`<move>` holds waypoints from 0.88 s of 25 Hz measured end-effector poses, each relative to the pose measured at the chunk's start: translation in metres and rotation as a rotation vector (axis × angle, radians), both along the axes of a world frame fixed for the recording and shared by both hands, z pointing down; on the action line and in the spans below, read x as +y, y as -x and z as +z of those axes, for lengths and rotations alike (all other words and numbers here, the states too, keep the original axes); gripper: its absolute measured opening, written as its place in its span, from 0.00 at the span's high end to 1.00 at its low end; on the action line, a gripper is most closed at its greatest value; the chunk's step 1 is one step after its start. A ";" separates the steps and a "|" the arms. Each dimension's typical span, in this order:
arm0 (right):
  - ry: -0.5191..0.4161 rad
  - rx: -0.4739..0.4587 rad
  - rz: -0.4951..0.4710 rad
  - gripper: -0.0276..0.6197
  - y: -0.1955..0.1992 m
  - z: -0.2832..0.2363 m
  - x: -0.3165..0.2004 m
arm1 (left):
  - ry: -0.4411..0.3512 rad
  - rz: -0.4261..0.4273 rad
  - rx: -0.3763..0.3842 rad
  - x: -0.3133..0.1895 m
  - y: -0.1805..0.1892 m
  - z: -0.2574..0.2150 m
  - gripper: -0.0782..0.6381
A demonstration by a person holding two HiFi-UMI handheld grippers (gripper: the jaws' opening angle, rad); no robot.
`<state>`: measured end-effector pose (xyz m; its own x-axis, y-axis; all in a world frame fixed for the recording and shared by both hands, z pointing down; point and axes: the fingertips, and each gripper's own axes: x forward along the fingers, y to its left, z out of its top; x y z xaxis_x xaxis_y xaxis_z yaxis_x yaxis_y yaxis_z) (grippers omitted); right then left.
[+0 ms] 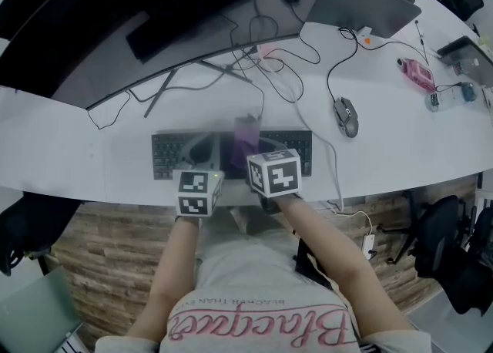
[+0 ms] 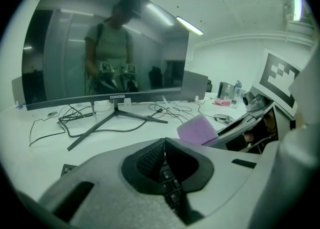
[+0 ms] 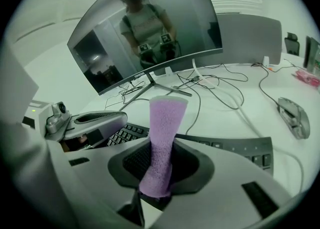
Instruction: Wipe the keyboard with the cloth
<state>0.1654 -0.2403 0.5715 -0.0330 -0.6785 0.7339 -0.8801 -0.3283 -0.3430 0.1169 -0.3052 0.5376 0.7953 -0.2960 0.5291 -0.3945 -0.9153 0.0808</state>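
A white curved desk [image 1: 69, 151] stands over a wood-plank floor [image 1: 100, 267]. At the left, my left gripper [image 2: 164, 145] hangs over the black keyboard [image 1: 166, 157], its jaws pressed together on nothing. Just beside it, my right gripper [image 3: 161, 160] pinches the purple cloth [image 3: 165, 123], which stands upright above the keyboard's middle. Behind them, loose cables [image 1: 285, 66] trail below a wide curved monitor [image 1: 115, 28]. Further right, a mouse [image 1: 346, 116] lies apart from the keyboard. The keyboard sits near the desk's front edge, with bare desktop on both sides of it.
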 end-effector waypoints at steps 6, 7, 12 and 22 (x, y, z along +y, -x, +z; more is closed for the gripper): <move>0.002 0.016 -0.016 0.81 -0.020 -0.002 0.019 | -0.001 -0.011 0.009 0.017 -0.014 0.000 0.88; 0.003 0.022 -0.019 0.81 -0.023 -0.002 0.022 | 0.002 -0.015 0.009 0.019 -0.015 0.000 0.88; 0.005 0.028 -0.022 0.81 -0.038 0.000 0.036 | 0.001 -0.020 0.012 0.027 -0.025 0.001 0.88; 0.018 0.044 0.012 0.81 -0.075 0.000 0.071 | 0.001 0.026 0.019 0.050 -0.055 0.002 0.88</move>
